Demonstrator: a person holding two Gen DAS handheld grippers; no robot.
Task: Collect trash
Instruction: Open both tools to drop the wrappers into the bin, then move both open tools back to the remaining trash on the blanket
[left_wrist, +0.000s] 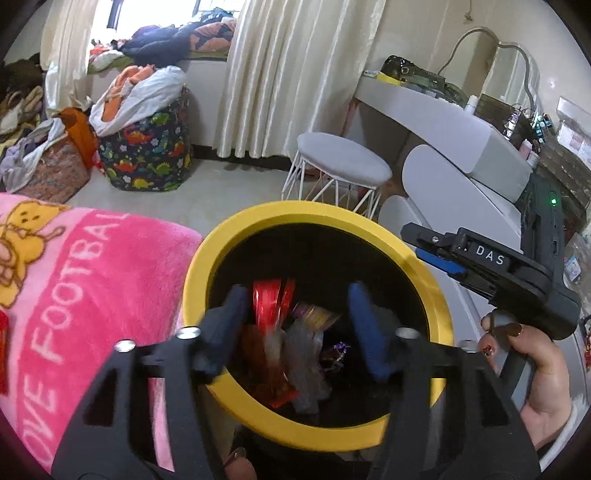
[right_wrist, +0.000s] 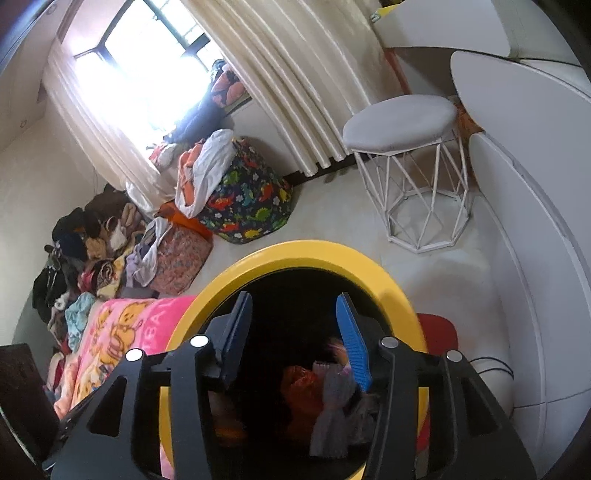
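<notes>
A round bin with a yellow rim and a black inside stands on the floor below both grippers. Several wrappers lie in it, among them a shiny red one and clear plastic ones. My left gripper hangs open right over the bin's mouth, with nothing between its blue pads. My right gripper is also open and empty over the same bin; the wrappers show below it. In the left wrist view the right gripper's body sits at the bin's right side, held by a hand.
A pink blanket lies left of the bin. A white wire-legged stool stands behind it, with a white dressing table to the right. A dinosaur-print bag and heaps of clothes crowd the far left floor.
</notes>
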